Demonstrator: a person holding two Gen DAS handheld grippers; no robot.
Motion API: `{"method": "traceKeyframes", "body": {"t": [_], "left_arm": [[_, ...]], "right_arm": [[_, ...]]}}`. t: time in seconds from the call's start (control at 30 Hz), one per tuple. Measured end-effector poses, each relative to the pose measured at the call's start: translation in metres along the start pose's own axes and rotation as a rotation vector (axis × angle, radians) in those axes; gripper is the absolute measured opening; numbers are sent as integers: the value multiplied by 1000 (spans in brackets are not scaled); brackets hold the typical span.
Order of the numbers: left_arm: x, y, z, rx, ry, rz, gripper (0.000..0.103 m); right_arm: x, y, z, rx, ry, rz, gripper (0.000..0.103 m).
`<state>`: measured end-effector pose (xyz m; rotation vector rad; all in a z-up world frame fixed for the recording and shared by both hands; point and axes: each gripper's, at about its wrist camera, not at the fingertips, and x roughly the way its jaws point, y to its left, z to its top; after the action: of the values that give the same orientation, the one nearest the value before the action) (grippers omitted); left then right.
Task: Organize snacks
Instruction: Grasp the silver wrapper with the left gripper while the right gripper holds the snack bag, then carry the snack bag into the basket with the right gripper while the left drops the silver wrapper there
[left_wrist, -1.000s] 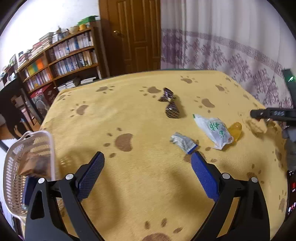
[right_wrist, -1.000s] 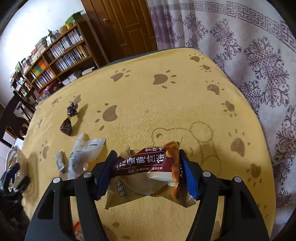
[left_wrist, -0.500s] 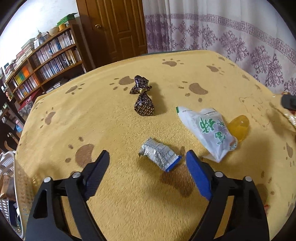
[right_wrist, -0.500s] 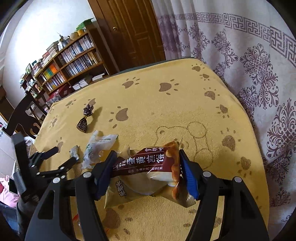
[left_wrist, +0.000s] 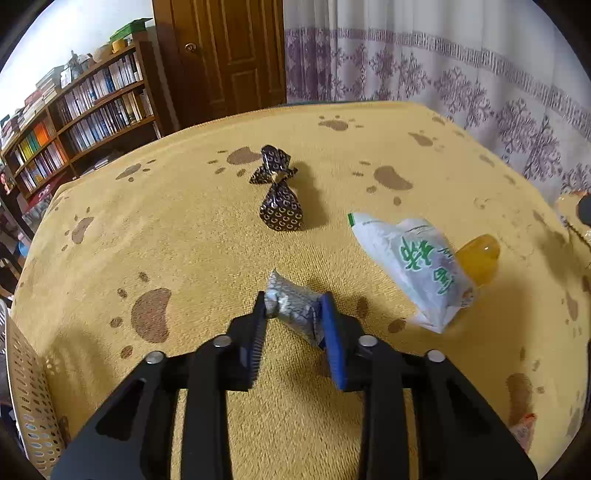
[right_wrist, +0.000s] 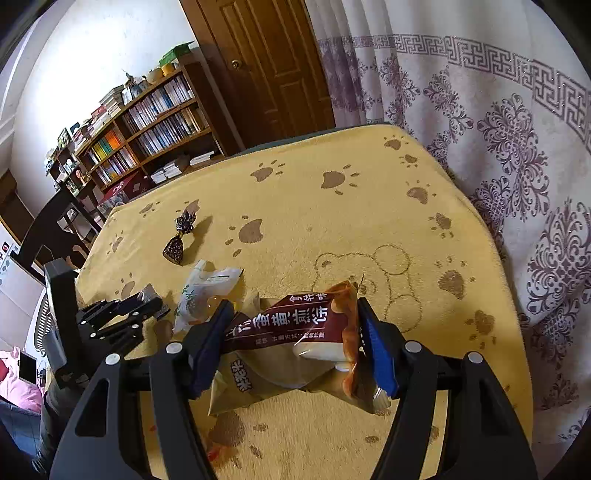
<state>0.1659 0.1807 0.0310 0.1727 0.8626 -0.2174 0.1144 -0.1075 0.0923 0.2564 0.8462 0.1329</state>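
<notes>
Looking along the left wrist view: yellow paw-print table (left_wrist: 184, 236) has open cloth ahead and to the left, far edge runs below the door (left_wrist: 225, 51) and curtain (left_wrist: 461, 62), bookshelf (left_wrist: 81, 110) beyond the left corner. White perforated basket (left_wrist: 26, 384) sits at the lower left edge. Left tongs (left_wrist: 293, 314) low over the cloth, pointing forward, closed narrow on a small silver snack packet (left_wrist: 291, 310), pads pressing both sides. Dark bow-tied candy pouch (left_wrist: 280, 206) lies further ahead, well apart. White packet with green print (left_wrist: 413, 262) lies to the right, overlapping a yellow jelly cup (left_wrist: 480, 254)

Right wrist view: table's right edge sits close to the curtain (right_wrist: 498, 147), open cloth with a bear outline ahead. Right tongs (right_wrist: 291, 332) held above the table, clamped on a brown-and-orange snack bag (right_wrist: 295, 325) with white characters; bag crumpled, hanging below the pads. Left tongs (right_wrist: 147, 306) visible at left, down at the cloth just beside the white packet (right_wrist: 203, 288). Candy pouch (right_wrist: 177, 247) beyond them
</notes>
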Motion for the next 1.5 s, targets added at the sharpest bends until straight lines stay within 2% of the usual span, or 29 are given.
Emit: {"method": "traceKeyframes", "body": {"t": [0.1, 0.5, 0.83, 1.13, 1.5], "left_arm": [[-11, 3, -2, -17, -21, 2, 23], [-63, 12, -3, -51, -129, 9, 23], [-107, 21, -5, -71, -205, 18, 23], [-118, 30, -12, -97, -214, 25, 23], [-142, 65, -23, -170, -253, 64, 23]], "right_arm": [[-10, -3, -1, 6, -13, 2, 67], [-55, -11, -11, -13, -65, -18, 67], [-67, -1, -14, -47, -76, 5, 67], [-66, 17, -16, -77, -68, 32, 67], [-73, 40, -12, -124, -74, 50, 67]]}}
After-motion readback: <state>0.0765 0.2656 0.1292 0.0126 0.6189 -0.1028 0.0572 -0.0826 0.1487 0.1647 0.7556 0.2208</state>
